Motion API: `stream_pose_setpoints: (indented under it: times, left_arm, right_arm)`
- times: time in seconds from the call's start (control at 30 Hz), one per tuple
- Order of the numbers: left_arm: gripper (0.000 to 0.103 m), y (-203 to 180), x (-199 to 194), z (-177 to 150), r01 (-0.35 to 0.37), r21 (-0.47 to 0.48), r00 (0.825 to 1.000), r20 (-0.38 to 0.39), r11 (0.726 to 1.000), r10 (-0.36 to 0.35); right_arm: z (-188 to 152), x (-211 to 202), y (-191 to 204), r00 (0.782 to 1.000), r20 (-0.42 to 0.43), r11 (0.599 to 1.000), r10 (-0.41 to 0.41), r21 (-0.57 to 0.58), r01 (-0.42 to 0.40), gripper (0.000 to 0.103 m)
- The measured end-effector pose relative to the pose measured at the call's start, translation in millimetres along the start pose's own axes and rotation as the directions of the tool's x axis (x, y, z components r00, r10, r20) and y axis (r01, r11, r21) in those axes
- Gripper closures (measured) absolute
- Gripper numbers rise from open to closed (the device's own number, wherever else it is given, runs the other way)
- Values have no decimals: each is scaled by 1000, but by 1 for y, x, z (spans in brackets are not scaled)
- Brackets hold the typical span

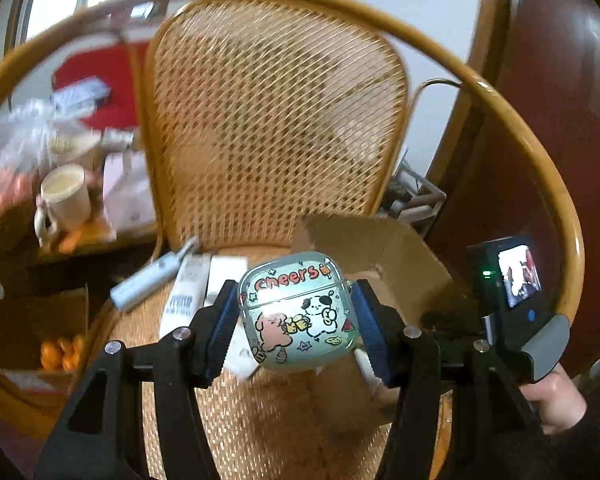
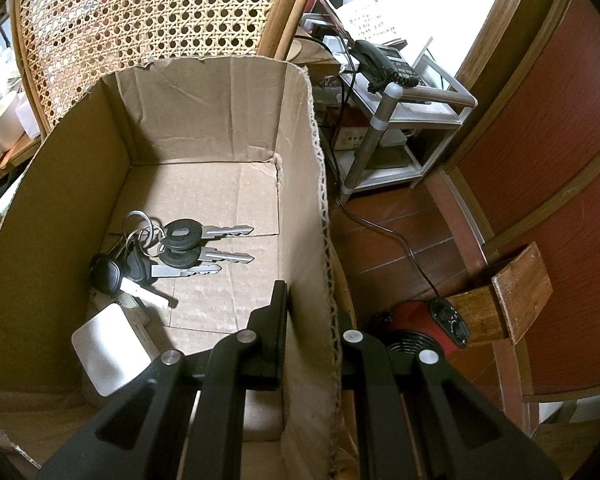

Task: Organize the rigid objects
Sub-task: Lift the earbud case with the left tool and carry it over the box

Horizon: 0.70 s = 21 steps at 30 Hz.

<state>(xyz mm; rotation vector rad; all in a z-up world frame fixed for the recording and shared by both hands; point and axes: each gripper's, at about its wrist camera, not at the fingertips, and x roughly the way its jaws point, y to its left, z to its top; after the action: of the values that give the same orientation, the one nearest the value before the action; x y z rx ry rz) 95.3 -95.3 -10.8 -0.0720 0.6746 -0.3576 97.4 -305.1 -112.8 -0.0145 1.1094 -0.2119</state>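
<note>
Between jaws, earbud case (image 1: 296, 316) reading "cheers"

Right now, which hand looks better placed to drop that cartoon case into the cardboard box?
Probably the left: the left gripper already holds the cartoon case above the chair seat. The right gripper is clamped on the cardboard box wall, steadying it.

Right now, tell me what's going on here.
A person is sorting small things into a cardboard box that sits on a cane chair. The left gripper holds a "Cheers" earbud case between its pads, up above the chair seat. The right gripper is clamped on the box's side wall, steadying it. A bunch of keys and a small silver case already lie inside the box.
</note>
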Motion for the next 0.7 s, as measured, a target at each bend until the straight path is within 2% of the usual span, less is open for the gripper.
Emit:
stream_pose_setpoints:
  times: [0.07, 0.23, 0.37, 0.43, 0.53, 0.7]
  left_arm:
    - [47, -13, -4, 0, -12, 43, 999, 37, 999, 10]
    - [47, -35, -11, 1, 25, 76, 995, 92, 997, -32]
    - [47, -48, -24, 3, 75, 102, 981, 171, 992, -92]
    - [47, -50, -30, 4, 114, 78, 971, 203, 990, -128]
    - [47, -46, -24, 5, 158, 18, 971, 179, 987, -158]
    - [47, -53, -5, -1, 125, 42, 987, 98, 991, -129]
  right_arm:
    - [0, 0, 0, 1000, 0, 1000, 0, 0, 0, 91]
    - [0, 0, 0, 1000, 0, 1000, -1, -1, 1, 91]
    - [1, 0, 0, 1000, 0, 1000, -2, -2, 2, 91]
    - [1, 0, 0, 1000, 0, 1000, -2, -2, 2, 91]
    - [1, 0, 1, 1000, 0, 1000, -2, -2, 2, 91]
    - [1, 0, 1, 1000, 0, 1000, -3, -3, 3, 91]
